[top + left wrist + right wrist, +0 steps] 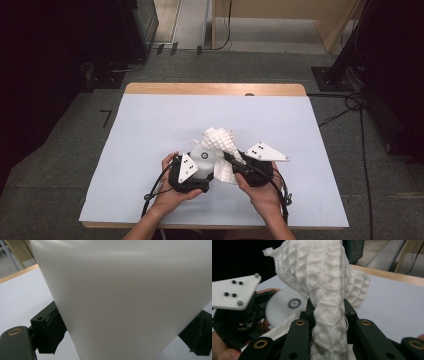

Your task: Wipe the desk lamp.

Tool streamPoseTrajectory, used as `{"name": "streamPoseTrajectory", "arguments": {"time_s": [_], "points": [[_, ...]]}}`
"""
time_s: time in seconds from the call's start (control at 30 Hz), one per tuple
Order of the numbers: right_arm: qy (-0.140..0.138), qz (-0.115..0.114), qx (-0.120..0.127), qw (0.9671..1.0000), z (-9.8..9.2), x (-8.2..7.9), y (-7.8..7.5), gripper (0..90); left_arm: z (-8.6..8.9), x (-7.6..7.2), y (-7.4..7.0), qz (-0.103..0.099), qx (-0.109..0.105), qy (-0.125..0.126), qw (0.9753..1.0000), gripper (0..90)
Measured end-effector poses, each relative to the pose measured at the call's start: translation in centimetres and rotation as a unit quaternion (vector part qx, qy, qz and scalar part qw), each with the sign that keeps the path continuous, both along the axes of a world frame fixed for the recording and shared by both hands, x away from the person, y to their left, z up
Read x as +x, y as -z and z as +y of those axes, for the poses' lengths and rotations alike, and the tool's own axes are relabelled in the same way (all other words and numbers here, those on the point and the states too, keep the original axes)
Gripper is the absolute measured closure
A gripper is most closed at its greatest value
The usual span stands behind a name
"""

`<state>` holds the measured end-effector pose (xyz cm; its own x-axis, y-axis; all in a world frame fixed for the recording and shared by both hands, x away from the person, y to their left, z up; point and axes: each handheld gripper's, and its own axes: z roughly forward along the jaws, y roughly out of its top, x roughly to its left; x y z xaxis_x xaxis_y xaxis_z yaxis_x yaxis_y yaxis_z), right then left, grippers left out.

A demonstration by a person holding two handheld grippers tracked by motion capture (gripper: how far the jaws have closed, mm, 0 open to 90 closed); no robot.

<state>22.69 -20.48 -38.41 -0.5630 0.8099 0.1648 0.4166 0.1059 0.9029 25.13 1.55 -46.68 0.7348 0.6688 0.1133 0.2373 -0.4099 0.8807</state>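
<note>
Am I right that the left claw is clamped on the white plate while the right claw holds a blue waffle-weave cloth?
Not quite: the cloth is white, not blue, as the right gripper view shows. The rest holds: the left claw is clamped on the white plate, and the right claw holds the waffle-weave cloth.

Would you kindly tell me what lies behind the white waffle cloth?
Behind the waffle cloth, held in the right gripper, part of a white plate shows, gripped by the left gripper. The plate's remainder is covered.
</note>
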Motion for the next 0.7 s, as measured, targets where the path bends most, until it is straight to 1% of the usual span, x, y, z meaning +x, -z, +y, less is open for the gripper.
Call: {"name": "streamPoseTrajectory", "arguments": {"time_s": [0.1,0.13,0.17,0.2,0.23,0.27,0.3,0.33,0.37,0.43,0.47,0.53,0.57,0.63,0.7], "points": [[-0.015,0.004,-0.012,0.9998,1.1,-0.3,-0.5,74.1,-0.3,-0.4,-0.2,-0.005,0.0,0.007,1.0,8.5],[-0.018,0.009,-0.019,0.9996,1.5,-0.3,-0.4,74.1,-0.3,-0.5,-0.3,-0.005,-0.004,0.013,0.9999,8.5],[-0.021,0.014,-0.029,0.9992,1.8,-0.3,-0.3,73.7,-0.2,-0.6,-0.5,-0.002,-0.004,0.013,0.9999,8.5],[-0.018,0.014,-0.038,0.999,2.0,-0.3,-0.1,73.4,-0.2,-0.5,-0.6,0.007,-0.008,0.014,0.9998,8.5],[-0.012,0.011,-0.044,0.9989,2.1,-0.3,0.0,73.5,0.0,-0.5,-0.8,0.022,-0.022,0.022,0.9993,8.5],[-0.009,0.011,-0.039,0.9991,1.9,-0.2,-0.1,73.7,0.2,-0.5,-1.0,0.032,-0.036,0.032,0.9983,8.5],[-0.007,0.014,-0.03,0.9994,1.6,-0.1,-0.2,73.8,0.3,-0.6,-1.1,0.032,-0.043,0.035,0.998,8.6],[-0.005,0.019,-0.024,0.9995,1.3,0.0,-0.3,74.0,0.2,-0.7,-1.3,0.028,-0.039,0.035,0.9983,8.6],[-0.001,0.022,-0.023,0.9995,1.0,0.1,-0.3,74.2,0.1,-0.7,-1.4,0.026,-0.037,0.035,0.9983,8.6],[0.003,0.028,-0.019,0.9994,0.6,0.3,-0.1,74.3,0.0,-0.7,-1.3,0.029,-0.035,0.041,0.9981,8.6],[0.003,0.035,-0.015,0.9992,0.4,0.5,0.0,74.3,0.0,-0.7,-1.1,0.032,-0.032,0.043,0.998,8.6],[0.006,0.048,-0.023,0.9985,0.2,1.0,0.5,74.3,-0.2,-0.7,-0.8,0.031,-0.018,0.046,0.9983,8.6],[0.006,0.056,-0.025,0.9981,0.1,1.2,0.8,74.3,-0.3,-0.7,-0.7,0.031,-0.015,0.046,0.9984,8.6],[0.008,0.065,-0.028,0.9975,-0.1,1.5,1.2,74.2,-0.6,-0.7,-0.4,0.031,0.001,0.046,0.9985,8.6],[0.004,0.075,-0.024,0.9969,-0.1,1.7,1.5,74.2,-1.1,-0.8,-0.1,0.033,0.016,0.043,0.9984,8.7]]}}
